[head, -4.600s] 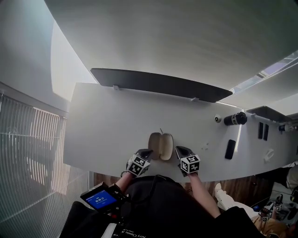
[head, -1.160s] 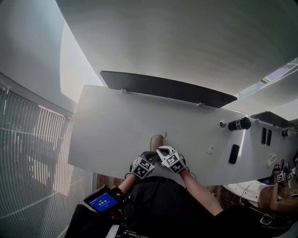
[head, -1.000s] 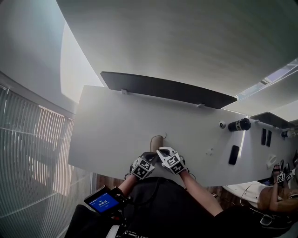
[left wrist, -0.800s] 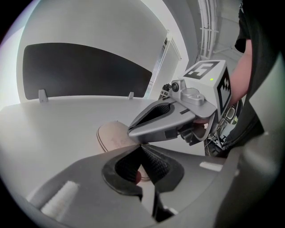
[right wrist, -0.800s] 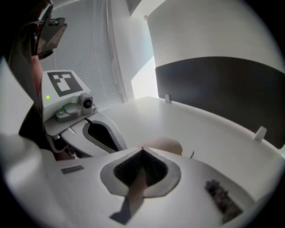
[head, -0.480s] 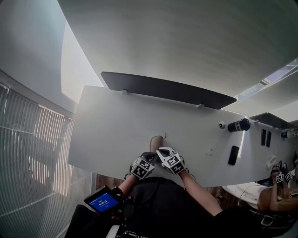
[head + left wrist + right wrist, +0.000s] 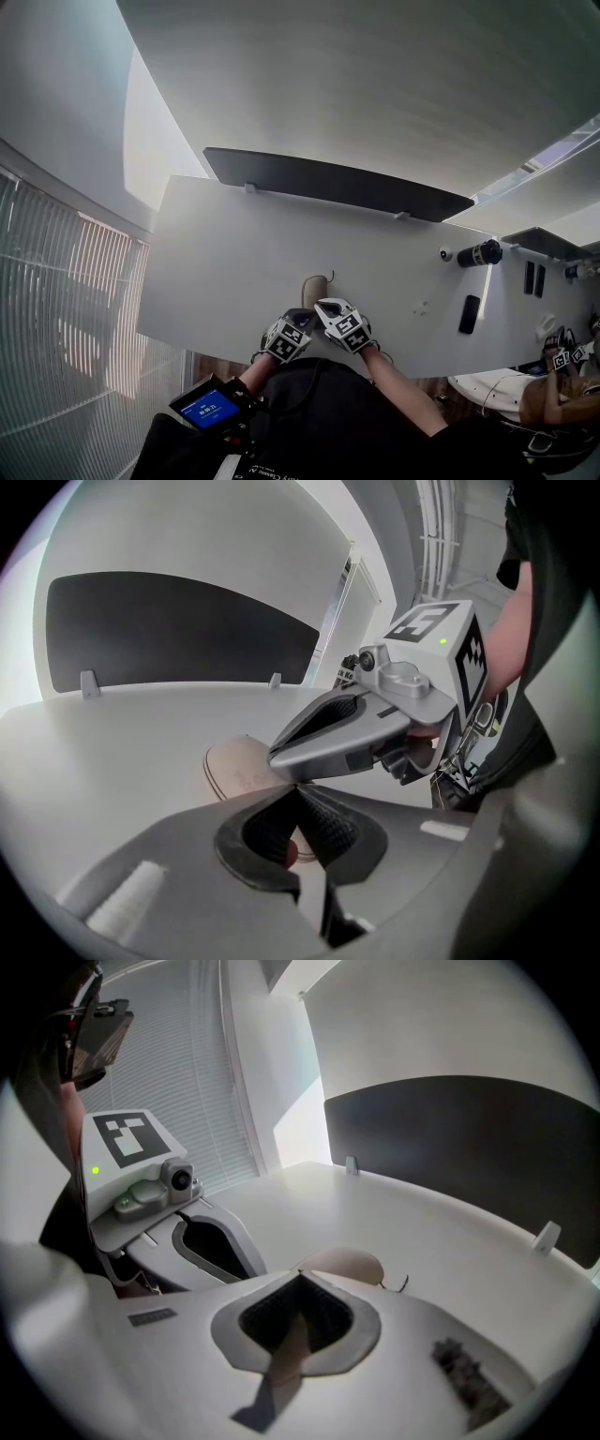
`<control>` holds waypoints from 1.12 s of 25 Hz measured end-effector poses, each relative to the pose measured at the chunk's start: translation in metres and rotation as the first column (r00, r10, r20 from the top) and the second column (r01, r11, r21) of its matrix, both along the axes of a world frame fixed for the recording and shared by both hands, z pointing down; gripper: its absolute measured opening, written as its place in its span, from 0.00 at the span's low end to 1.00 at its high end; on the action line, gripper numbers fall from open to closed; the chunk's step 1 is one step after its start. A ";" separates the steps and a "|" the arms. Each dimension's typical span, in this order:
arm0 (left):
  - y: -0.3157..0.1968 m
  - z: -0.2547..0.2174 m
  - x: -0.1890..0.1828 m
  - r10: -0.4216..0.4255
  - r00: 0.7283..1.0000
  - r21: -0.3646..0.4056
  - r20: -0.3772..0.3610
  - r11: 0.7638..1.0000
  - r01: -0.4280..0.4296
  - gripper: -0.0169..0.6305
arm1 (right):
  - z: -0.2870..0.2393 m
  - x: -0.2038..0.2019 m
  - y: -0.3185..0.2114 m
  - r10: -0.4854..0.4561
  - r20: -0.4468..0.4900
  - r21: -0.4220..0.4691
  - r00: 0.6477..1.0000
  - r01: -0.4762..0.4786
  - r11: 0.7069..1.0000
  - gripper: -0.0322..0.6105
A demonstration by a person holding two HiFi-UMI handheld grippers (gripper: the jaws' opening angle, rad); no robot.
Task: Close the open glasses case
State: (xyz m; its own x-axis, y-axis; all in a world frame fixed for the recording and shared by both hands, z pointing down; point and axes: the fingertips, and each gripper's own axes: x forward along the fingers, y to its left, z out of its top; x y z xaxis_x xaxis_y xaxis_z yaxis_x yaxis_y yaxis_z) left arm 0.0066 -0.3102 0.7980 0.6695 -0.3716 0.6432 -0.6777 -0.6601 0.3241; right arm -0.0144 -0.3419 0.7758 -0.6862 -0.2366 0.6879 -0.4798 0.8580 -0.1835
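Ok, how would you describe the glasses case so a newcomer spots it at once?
Find the long white desk with the dark panel along its far side. At its near edge, where left gripper and right gripper meet, lies the glasses case: the only tan, rounded thing; the slab and cylinder far right are black.

You're holding two grippers, the left gripper [image 7: 298, 314] and the right gripper [image 7: 322, 304]. There's one glasses case [image 7: 315, 285], one surface [image 7: 234, 253], one black cylinder [image 7: 478, 253], and one dark slab [image 7: 466, 314], possibly a phone.
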 end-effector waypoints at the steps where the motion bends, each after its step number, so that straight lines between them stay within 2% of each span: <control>1: 0.000 0.000 0.000 0.001 1.000 0.002 0.001 1.000 -0.001 0.04 | 0.000 0.000 -0.001 0.004 0.001 -0.011 1.000 -0.004 1.000 0.05; 4: 0.000 -0.003 0.002 0.004 1.000 0.007 -0.001 1.000 -0.004 0.04 | -0.003 0.002 -0.002 0.025 0.004 -0.039 1.000 -0.025 0.999 0.05; 8: -0.005 -0.008 0.003 0.000 1.000 0.033 -0.010 0.999 0.000 0.04 | -0.008 0.006 -0.003 0.028 0.009 -0.032 1.000 -0.028 0.999 0.05; 22: -0.010 -0.042 0.003 0.011 0.999 0.116 -0.035 0.993 -0.006 0.04 | -0.050 0.022 -0.001 0.091 0.153 0.042 0.984 -0.099 0.994 0.05; 28: -0.017 -0.074 -0.005 -0.005 0.998 0.194 -0.070 0.981 0.019 0.04 | -0.056 0.035 0.004 0.120 0.166 0.062 0.979 -0.132 0.989 0.05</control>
